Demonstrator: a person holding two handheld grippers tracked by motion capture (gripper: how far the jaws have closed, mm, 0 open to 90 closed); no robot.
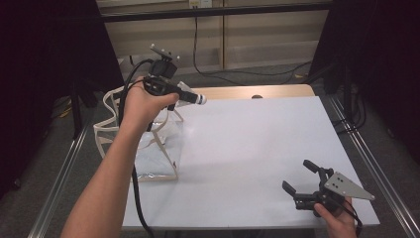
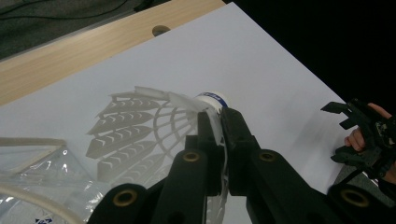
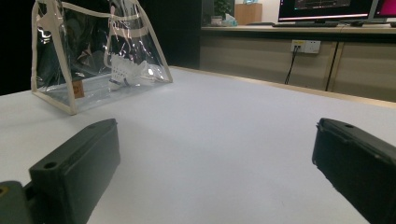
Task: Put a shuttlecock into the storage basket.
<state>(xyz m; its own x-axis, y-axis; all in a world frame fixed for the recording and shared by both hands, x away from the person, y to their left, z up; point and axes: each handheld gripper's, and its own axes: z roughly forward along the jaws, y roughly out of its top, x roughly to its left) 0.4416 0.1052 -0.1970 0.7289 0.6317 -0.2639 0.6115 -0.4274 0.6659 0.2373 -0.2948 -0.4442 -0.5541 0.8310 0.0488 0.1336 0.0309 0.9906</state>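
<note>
My left gripper (image 1: 187, 94) is lifted above the table's far left, just over a clear bag (image 1: 154, 151) with cream trim. Its jaws (image 2: 219, 122) are shut on the feather skirt of a white shuttlecock (image 2: 154, 122), whose cork tip (image 2: 212, 99) with a blue band pokes out past them. The cork (image 1: 200, 99) points right. Inside the bag (image 3: 93, 60) lies another white shuttlecock (image 3: 125, 70). My right gripper (image 1: 297, 175) rests low at the table's near right corner, open, with nothing between its jaws (image 3: 215, 158).
The white tabletop (image 1: 257, 148) lies on a wooden desk whose far strip (image 1: 257, 91) has a round hole (image 2: 161, 30). Dark curtains stand on both sides. A cable (image 1: 136, 198) hangs from the left gripper past the table's near left edge.
</note>
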